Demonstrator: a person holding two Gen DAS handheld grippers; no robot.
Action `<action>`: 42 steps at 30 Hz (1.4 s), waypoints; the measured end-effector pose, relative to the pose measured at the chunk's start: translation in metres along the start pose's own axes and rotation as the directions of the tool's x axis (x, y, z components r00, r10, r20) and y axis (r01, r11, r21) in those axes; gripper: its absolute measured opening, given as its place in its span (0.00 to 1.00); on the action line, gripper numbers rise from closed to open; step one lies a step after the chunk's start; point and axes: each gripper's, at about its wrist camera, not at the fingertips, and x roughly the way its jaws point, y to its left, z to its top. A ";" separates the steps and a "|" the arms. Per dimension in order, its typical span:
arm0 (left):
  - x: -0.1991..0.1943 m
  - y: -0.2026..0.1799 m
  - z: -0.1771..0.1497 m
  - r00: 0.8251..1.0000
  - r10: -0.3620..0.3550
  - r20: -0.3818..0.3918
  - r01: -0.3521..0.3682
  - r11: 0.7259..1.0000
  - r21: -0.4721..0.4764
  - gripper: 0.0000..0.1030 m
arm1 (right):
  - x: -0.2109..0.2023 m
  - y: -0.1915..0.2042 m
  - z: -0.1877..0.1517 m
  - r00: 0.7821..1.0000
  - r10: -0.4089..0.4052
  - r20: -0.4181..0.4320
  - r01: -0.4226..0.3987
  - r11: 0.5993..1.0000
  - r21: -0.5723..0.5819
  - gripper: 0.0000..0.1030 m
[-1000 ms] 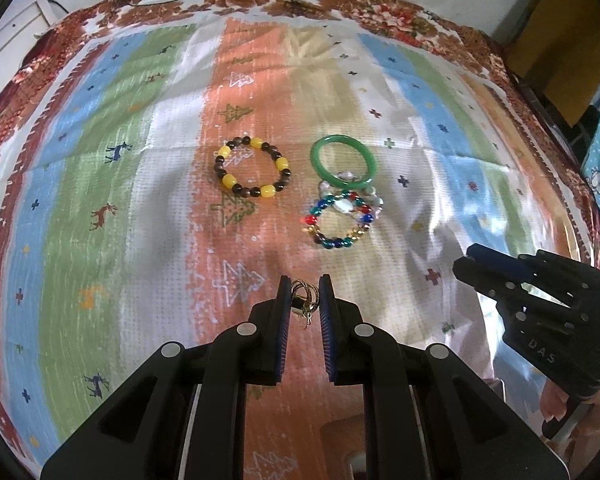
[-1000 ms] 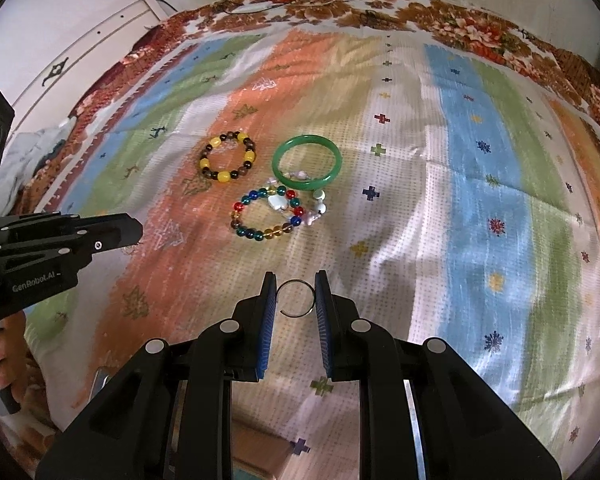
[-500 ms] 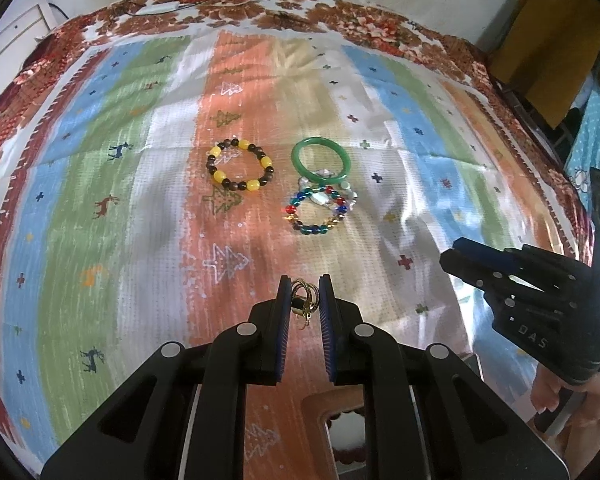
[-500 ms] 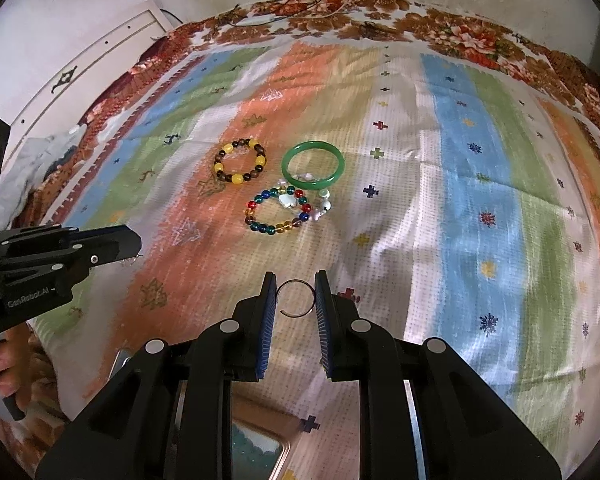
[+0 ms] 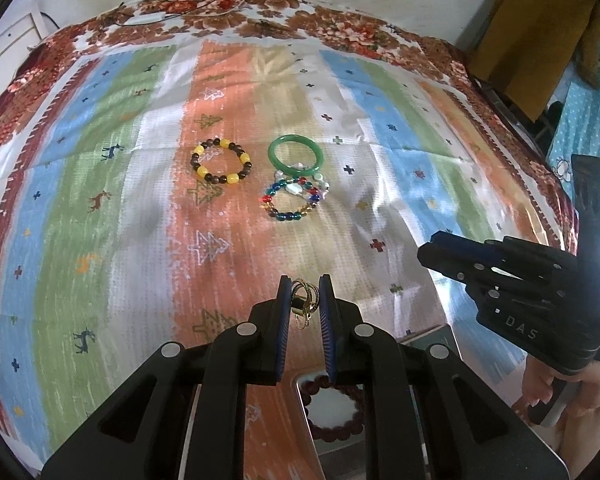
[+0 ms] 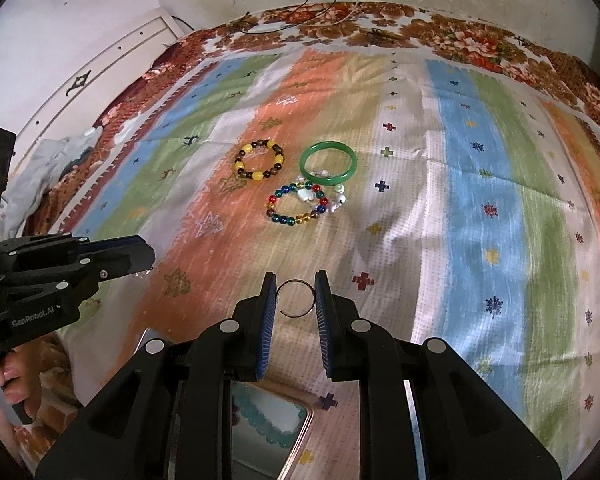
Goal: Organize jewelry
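Bright daylight, perhaps from the right; glare there, fisheye-warped edges.

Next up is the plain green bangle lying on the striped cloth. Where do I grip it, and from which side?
Pinch the smooth green bangle across its far rim, coming from above. It lies flat, and its near rim overlaps the white bead bracelet.

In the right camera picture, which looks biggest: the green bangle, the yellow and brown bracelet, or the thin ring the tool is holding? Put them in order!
1. Green bangle
2. Yellow and brown bracelet, only slightly smaller
3. Thin ring, smallest in the picture even though it sits much nearer the camera, pinched in the right tool
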 end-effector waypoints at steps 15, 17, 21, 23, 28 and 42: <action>-0.010 -0.007 -0.019 1.000 -0.029 0.011 0.029 1.000 0.004 0.13 | -0.011 0.006 -0.018 1.000 0.018 0.005 -0.018 1.000 -0.004 0.20; -0.010 -0.009 -0.022 0.999 -0.031 0.009 0.031 0.999 0.011 0.13 | -0.012 0.007 -0.021 1.000 0.019 0.004 -0.019 1.000 -0.007 0.20; -0.011 -0.012 -0.027 0.999 -0.036 0.007 0.035 0.999 0.020 0.13 | -0.013 0.009 -0.026 1.000 0.022 0.002 -0.022 1.000 -0.006 0.20; -0.012 -0.013 -0.030 0.999 -0.038 0.005 0.038 0.999 0.024 0.13 | -0.013 0.010 -0.029 1.000 0.023 0.001 -0.023 1.000 -0.008 0.20; -0.013 -0.018 -0.039 0.999 -0.042 0.000 0.042 0.999 0.033 0.13 | -0.017 0.012 -0.033 1.000 0.029 0.002 -0.029 1.000 -0.007 0.20; -0.016 -0.028 -0.063 0.999 -0.053 -0.009 0.053 0.997 0.057 0.13 | -0.026 0.027 -0.056 0.999 0.049 -0.013 -0.049 0.998 -0.040 0.20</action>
